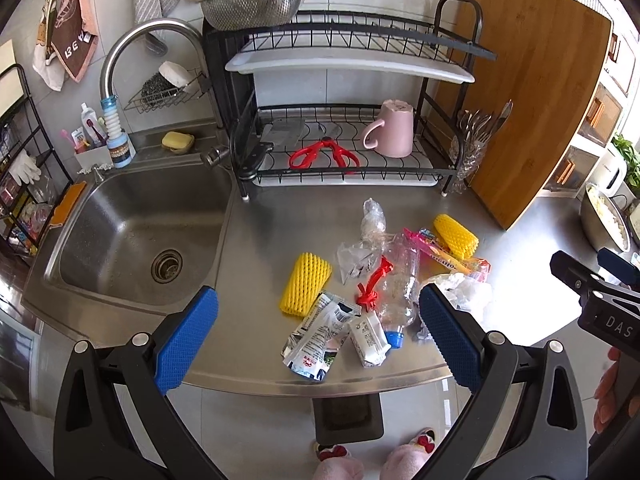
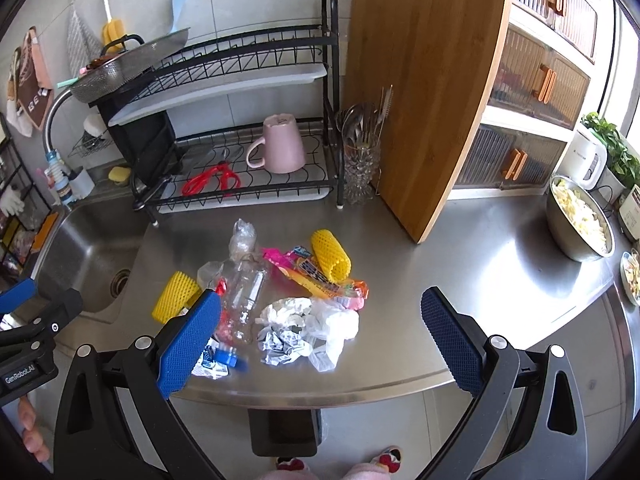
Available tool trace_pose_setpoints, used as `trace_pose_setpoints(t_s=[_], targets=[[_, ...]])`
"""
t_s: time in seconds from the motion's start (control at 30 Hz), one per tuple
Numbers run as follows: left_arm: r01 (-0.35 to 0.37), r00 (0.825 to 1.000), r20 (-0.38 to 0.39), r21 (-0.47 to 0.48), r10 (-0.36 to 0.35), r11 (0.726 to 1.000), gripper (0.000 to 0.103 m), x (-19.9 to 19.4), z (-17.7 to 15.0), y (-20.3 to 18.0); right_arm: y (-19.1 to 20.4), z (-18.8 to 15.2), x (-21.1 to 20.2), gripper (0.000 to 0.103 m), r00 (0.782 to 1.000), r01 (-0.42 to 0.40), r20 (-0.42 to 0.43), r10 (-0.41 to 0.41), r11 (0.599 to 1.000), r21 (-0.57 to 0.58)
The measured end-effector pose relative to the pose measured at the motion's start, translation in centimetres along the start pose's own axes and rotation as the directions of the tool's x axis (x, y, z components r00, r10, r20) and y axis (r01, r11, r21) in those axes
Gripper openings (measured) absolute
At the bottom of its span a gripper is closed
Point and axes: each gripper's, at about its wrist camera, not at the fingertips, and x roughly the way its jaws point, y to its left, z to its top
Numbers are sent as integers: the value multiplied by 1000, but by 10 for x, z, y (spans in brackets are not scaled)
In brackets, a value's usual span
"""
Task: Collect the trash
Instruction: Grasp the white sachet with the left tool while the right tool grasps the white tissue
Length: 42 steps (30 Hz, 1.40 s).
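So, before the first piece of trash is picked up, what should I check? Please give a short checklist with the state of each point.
1. Left gripper open, holding nothing: ok.
2. Right gripper open, holding nothing: ok.
3. Trash bin on the floor below the counter edge: ok.
4. Bin has free room: cannot tell.
5. Crushed clear bottle lies on top of the pile, reachable: ok.
6. Crumpled foil near the front edge, unobstructed: ok.

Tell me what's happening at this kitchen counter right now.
A person stands at the steel counter with a hand-held gripper in each hand. The left hand-held gripper and the right hand-held gripper are both open and empty, hovering above a trash pile: a crushed clear bottle, two yellow foam sleeves, wrappers and crumpled paper. Nothing is picked up yet. A dark bin sits below the counter edge.
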Motion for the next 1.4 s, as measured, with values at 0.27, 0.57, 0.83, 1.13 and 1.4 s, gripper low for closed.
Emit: trace_pose_setpoints(t_s=[0.27,0.57,0.83,1.13,1.4], targets=[[96,990,-109,28,-92,995,91,52,-24,-25,-13,-18,44,91,996,33,-78,-34,999,-16],[115,974,-197,8,-111,993,64,99,-40,-37,-29,-32,102,67,982,-47,-180,53,998,35],[128,966,-230,23,-119,992,55,119,-43,-46,-28,-34,135,58,972,-71,-222,78,997,41],[134,949,-286,1,-129,991,34,143,-47,-44,-24,-45,169,38,951,-81,-297,90,996,41],[120,954,-279,6,-114,993,27,146,-48,-44,-26,-45,172,13,960,-48,-276,52,999,20]])
